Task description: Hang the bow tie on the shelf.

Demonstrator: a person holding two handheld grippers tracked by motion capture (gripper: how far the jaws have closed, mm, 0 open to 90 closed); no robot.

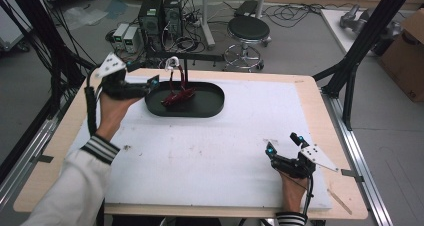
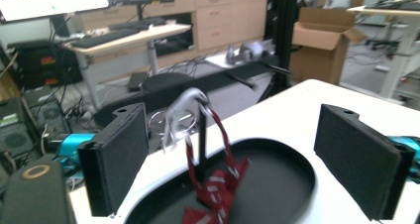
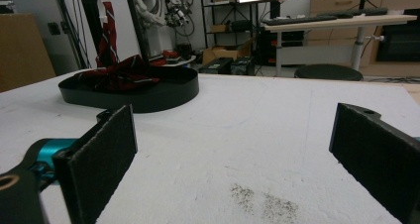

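High view, upper centre: lanyard (image 1: 177, 93) draped on post (image 1: 183, 75) over tray (image 1: 210, 106), ungrasped; left gripper (image 1: 153, 82) beside, right gripper (image 1: 282, 147) lower right, jaws open.

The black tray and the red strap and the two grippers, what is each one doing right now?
Black tray: flat on the white mat, holding the strap's lower end.
Red strap: hanging from the post's top, its lower part bunched in the tray.
Black post: upright in the tray.
Left gripper: fingers open, held just beside the tray, pointing at the strap.
Right gripper: fingers open, low over the mat, holding nothing.
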